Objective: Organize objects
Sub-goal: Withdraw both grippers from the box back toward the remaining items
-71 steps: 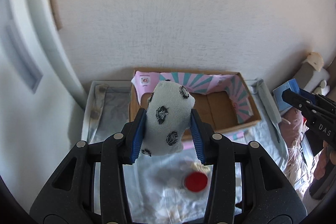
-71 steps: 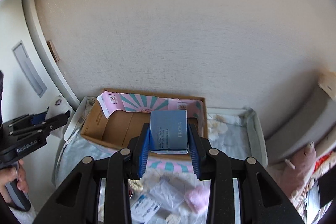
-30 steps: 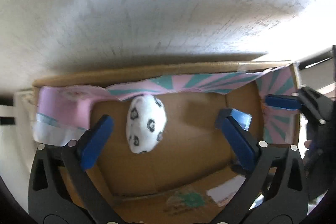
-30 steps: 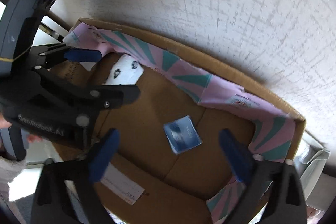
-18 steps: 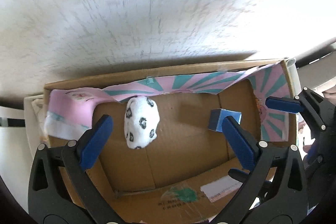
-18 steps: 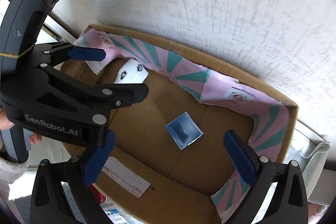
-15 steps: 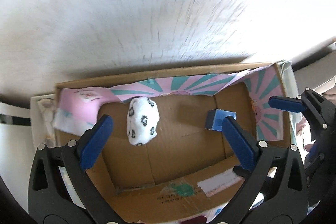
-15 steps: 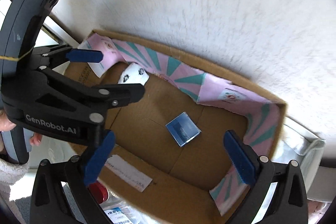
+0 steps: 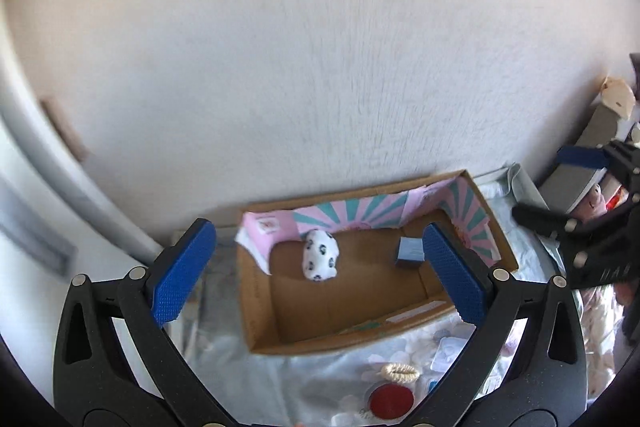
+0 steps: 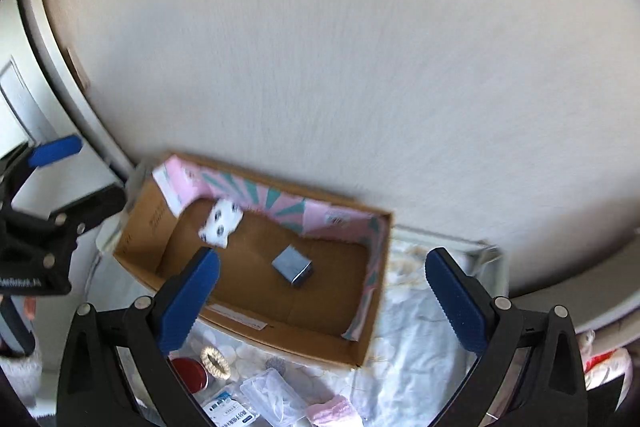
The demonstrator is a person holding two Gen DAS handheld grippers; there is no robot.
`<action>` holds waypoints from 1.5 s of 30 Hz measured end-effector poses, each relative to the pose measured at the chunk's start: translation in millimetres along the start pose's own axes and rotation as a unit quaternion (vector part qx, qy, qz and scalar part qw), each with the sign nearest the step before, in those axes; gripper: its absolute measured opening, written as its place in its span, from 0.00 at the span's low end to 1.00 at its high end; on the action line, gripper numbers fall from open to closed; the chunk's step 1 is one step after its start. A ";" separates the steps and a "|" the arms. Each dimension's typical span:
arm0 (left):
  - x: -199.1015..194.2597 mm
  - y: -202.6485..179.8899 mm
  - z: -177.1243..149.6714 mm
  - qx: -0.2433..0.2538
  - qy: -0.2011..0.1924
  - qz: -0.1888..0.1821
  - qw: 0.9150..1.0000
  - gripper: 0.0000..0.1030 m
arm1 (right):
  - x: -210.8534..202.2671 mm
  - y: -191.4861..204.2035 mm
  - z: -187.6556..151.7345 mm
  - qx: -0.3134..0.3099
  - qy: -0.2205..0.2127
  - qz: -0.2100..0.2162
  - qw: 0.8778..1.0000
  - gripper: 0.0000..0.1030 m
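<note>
Left gripper: spread wide, empty, above the box.
Right gripper: spread wide, empty.
Cardboard box: against the wall; spotted sock far-left, blue box apart, bare floor between.

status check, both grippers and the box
Left gripper open, right gripper open, both empty. Spotted white sock and small blue box lie in cardboard box. Nothing blocking.

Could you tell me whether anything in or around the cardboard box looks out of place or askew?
Only slightly: the blue box lies skewed to the cardboard box walls, and the pink liner sags at the left corner.
</note>
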State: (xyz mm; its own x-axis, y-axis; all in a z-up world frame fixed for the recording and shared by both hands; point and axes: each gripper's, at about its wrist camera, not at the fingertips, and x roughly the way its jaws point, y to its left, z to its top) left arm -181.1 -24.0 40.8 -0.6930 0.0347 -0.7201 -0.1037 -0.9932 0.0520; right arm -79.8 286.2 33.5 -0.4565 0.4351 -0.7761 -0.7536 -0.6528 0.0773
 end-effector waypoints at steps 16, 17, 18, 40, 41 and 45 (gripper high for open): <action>-95.2 15.1 -83.4 -0.034 -0.059 0.010 0.998 1.00 | -85.0 26.0 -81.8 0.103 -0.080 -0.028 0.991 1.00; -96.0 15.3 -87.1 -0.034 -0.056 0.006 0.998 1.00 | -87.8 27.1 -86.5 0.109 -0.084 -0.026 0.990 1.00; -96.7 16.2 -91.9 -0.037 -0.052 0.001 0.998 1.00 | -90.2 28.4 -91.0 0.114 -0.087 -0.025 0.989 1.00; -132.0 -8.9 -134.7 -0.082 -0.062 0.044 0.994 1.00 | -127.7 18.9 -112.8 0.057 -0.118 0.035 0.991 1.00; -129.4 -14.0 -138.7 -0.082 -0.060 0.042 0.994 1.00 | -126.7 16.1 -113.9 0.050 -0.115 0.038 0.991 1.00; -103.6 -38.8 -170.8 -0.095 -0.022 0.016 0.995 1.00 | -120.2 8.5 -119.2 0.031 -0.098 0.053 0.993 1.00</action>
State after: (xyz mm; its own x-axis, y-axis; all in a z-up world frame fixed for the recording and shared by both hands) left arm 16.5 -7.9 -4.8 -0.7250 0.0033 -0.6888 0.0523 -0.9968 -0.0598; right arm 25.0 154.4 52.9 -0.6145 0.4819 -0.6247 -0.7203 -0.6656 0.1952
